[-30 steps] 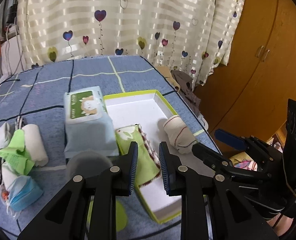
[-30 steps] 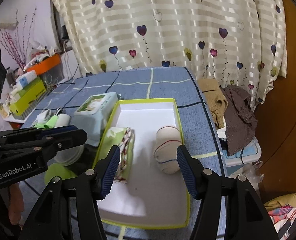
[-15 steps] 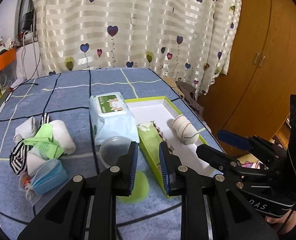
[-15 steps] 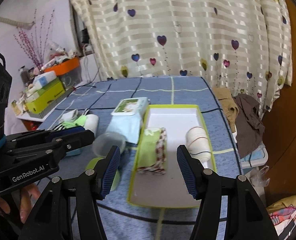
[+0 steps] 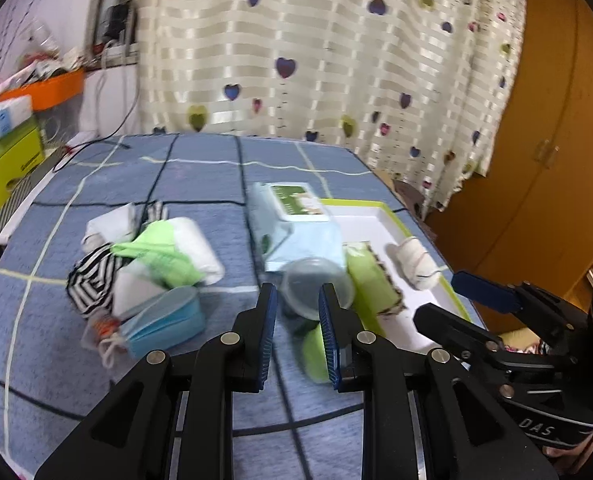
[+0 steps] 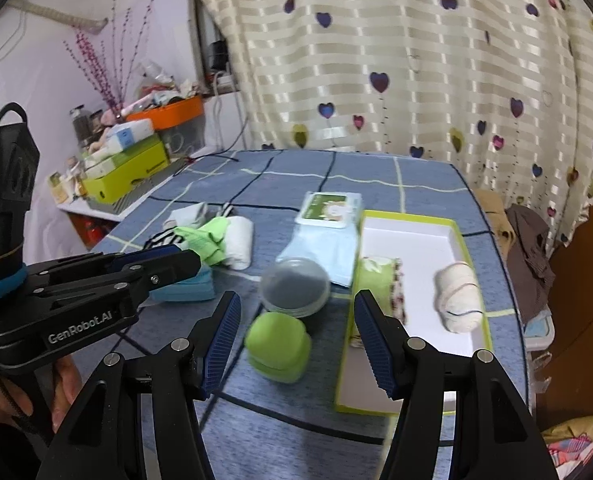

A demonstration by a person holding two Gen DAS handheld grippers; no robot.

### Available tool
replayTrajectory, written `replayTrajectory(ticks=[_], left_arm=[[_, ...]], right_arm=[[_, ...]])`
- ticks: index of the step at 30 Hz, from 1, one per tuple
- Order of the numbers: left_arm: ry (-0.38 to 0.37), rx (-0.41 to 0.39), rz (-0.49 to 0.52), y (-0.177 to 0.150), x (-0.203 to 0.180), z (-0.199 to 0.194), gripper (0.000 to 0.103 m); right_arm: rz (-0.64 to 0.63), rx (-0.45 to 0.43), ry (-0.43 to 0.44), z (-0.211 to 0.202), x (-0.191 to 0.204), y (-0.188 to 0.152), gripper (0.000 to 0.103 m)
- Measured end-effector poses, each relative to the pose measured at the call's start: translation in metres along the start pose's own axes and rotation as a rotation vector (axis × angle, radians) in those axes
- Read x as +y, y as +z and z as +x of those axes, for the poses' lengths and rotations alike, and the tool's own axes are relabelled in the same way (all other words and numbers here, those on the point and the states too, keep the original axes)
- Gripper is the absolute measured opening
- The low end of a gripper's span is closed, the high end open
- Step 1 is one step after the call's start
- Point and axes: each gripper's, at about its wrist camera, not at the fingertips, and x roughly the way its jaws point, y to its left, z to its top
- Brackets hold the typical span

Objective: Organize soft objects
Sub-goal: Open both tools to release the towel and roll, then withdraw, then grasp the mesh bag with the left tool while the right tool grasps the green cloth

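Meanwhile, from the left wrist, the left claw hangs nearly closed and empty above the blue checked worktop, where a heap of rolled socks and cloths waits well apart from the shallow green-rimmed white tray, apparently the sorting destination. From the right wrist, the right claw stands wide open, holding nothing, over a lime-green soft cushion; a rolled cream sock already lies in the tray beside a heart-printed curtain.

Home bedroom, heart-print curtain, wooden wardrobe
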Motion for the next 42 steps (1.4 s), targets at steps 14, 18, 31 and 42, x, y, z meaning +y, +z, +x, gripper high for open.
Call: replayTrajectory(ticks=[14, 18, 31, 42], left_arm=[[0.061, -0.002, -0.071, -0.02, 0.059, -0.011, 0.023], [0.07, 0.015, -0.112, -0.024, 0.077, -0.011, 0.023], [0.116, 0.027, -0.187, -0.027, 0.115, -0.007, 0.023], [0.144, 0.056, -0.259, -0.032, 0.157, 0.003, 0.023]], right_arm=[[-0.066, 0.042, 0.077, 0.028, 0.045, 0.003, 0.059], [-0.077, 0.058, 0.097, 0.036, 0.053, 0.002, 0.059], [-0.143, 0.109, 0.159, 0.07, 0.081, 0.008, 0.059], [-0.168, 0.182, 0.2, 0.117, 0.104, 0.013, 0.059]])
